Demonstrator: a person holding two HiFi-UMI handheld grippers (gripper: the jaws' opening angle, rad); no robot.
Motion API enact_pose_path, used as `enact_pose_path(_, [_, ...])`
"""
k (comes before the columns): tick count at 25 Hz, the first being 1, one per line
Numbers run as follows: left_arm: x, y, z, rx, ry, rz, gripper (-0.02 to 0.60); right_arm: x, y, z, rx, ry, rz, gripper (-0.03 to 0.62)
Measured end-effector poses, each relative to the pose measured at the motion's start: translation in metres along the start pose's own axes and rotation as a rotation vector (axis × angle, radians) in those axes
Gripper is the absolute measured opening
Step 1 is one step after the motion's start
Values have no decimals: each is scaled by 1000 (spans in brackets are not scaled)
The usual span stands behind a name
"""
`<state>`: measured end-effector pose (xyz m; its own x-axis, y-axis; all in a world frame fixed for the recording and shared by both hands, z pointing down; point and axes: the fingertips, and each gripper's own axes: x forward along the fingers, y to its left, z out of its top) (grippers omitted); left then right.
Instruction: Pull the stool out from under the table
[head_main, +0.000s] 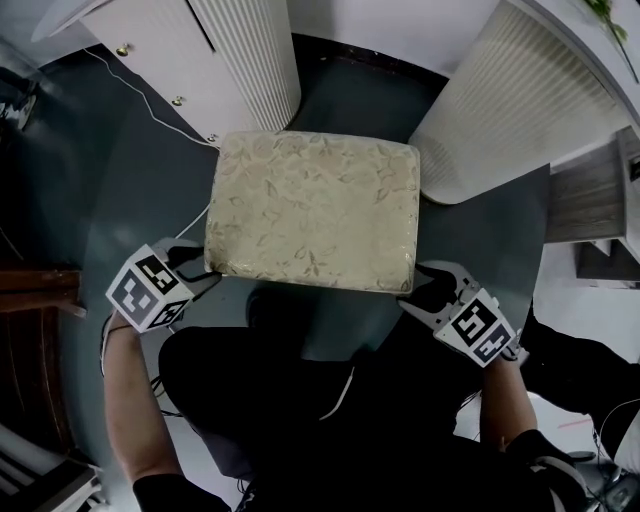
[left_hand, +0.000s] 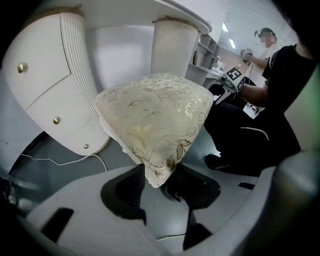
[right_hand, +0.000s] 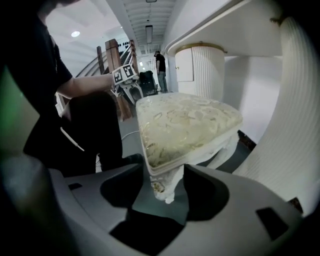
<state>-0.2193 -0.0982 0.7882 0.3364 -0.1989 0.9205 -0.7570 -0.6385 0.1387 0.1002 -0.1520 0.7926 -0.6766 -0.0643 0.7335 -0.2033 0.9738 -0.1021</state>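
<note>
The stool (head_main: 315, 210) has a cream cushion with a gold leaf pattern and stands on the dark floor between the table's two white fluted pedestals. My left gripper (head_main: 200, 262) is at its near left corner. In the left gripper view the cushion corner (left_hand: 157, 165) sits pinched between the two dark pads of the left gripper (left_hand: 160, 177). My right gripper (head_main: 425, 285) is at the near right corner. In the right gripper view the stool's corner and white leg top (right_hand: 167, 177) fill the gap of the right gripper (right_hand: 165, 182), touching both pads.
The left pedestal (head_main: 250, 60) with small brass knobs and the right pedestal (head_main: 500, 110) flank the stool's far end. A thin white cable (head_main: 150, 110) runs across the floor at the left. Dark wooden furniture (head_main: 35, 300) stands at the left edge. The person's black-clad legs are just behind the stool.
</note>
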Motion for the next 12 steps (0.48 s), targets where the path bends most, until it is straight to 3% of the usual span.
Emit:
enact_pose_path(2, [-4,1,1,12,-2,-4,206,-11,-13,8,-26,-18,-13,269])
enact_pose_path(4, [-11,1,3,38,-6,15,213,-17,-22,14,-52,-6,2,347])
enact_pose_path(6, [-24,3,9,33,-59,31,206,-21,-23,25,-68,-29,40,360])
enact_pose_path(9, [-48,12,31,-39,-221,42,202,-37,-39,58,22,-197,65,316])
enact_pose_path(12, [-54,29,50,-97,-312,76,246,-39,-78,79,146,-261,-30,305])
